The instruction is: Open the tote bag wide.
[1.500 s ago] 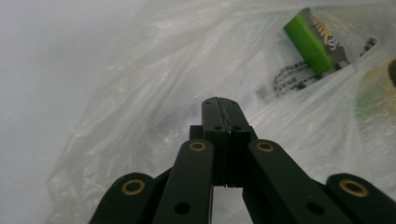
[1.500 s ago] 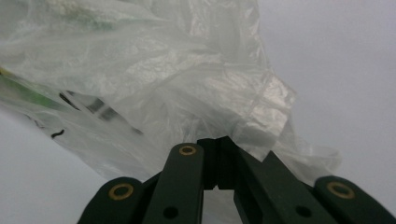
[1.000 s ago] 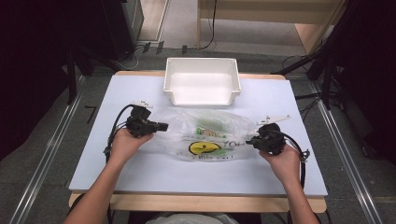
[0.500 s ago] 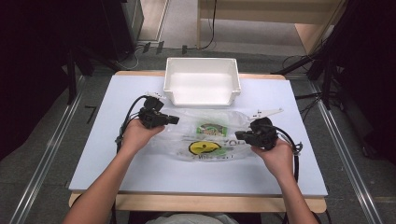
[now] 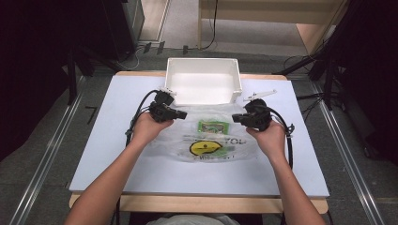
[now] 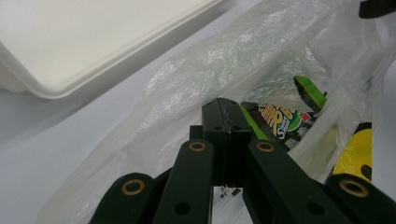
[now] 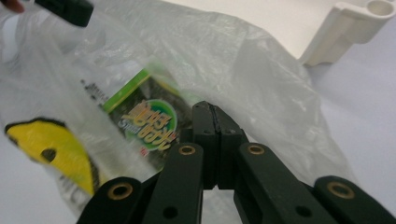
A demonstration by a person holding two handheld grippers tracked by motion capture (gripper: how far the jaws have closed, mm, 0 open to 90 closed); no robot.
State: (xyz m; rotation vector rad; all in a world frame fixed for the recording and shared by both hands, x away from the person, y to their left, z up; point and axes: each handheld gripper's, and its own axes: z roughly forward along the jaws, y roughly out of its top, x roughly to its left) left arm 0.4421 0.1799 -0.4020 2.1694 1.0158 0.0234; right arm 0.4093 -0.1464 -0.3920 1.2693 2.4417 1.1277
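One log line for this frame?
left gripper: shut on plastic bag | right gripper: shut on plastic bag | bag near white bin

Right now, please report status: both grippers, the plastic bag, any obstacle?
Left gripper and right gripper shut on plastic bag. Green packet inside. White bin just behind bag.

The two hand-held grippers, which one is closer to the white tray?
The left hand-held gripper. It sits just off the white tray's front-left corner, shut on the clear plastic bag. The right hand-held gripper holds the bag's other side, farther from the tray.
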